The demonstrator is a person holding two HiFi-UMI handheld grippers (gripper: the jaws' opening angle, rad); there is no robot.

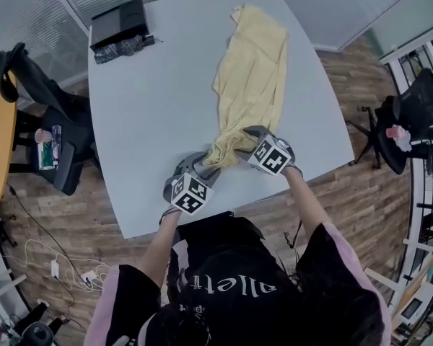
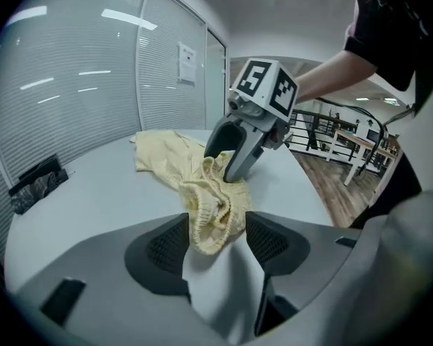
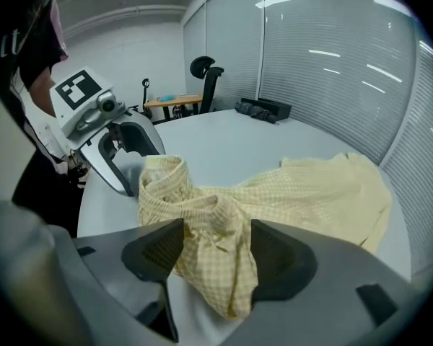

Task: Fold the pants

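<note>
From the head we look steeply down over the whole counter point(image 1: 151, 107). The camera on the left claw point(image 2: 215, 229) sits low and close behind its jaws, facing the right claw point(image 2: 229, 166); the right one's camera mirrors it. All three share the bunched near end of the pants point(image 1: 249, 78).

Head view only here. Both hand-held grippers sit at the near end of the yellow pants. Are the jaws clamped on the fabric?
Observer: No. The left hand-held gripper has its jaws apart. The bunched end of the pants lies between them, with a gap on one side.
Operator: And the right?
Observer: The right hand-held gripper has its jaws wide apart, with fabric lying loose between the pads.
Operator: Is the fabric flat there?
Observer: No, that end is crumpled and stands up in a loop between the two grippers.
</note>
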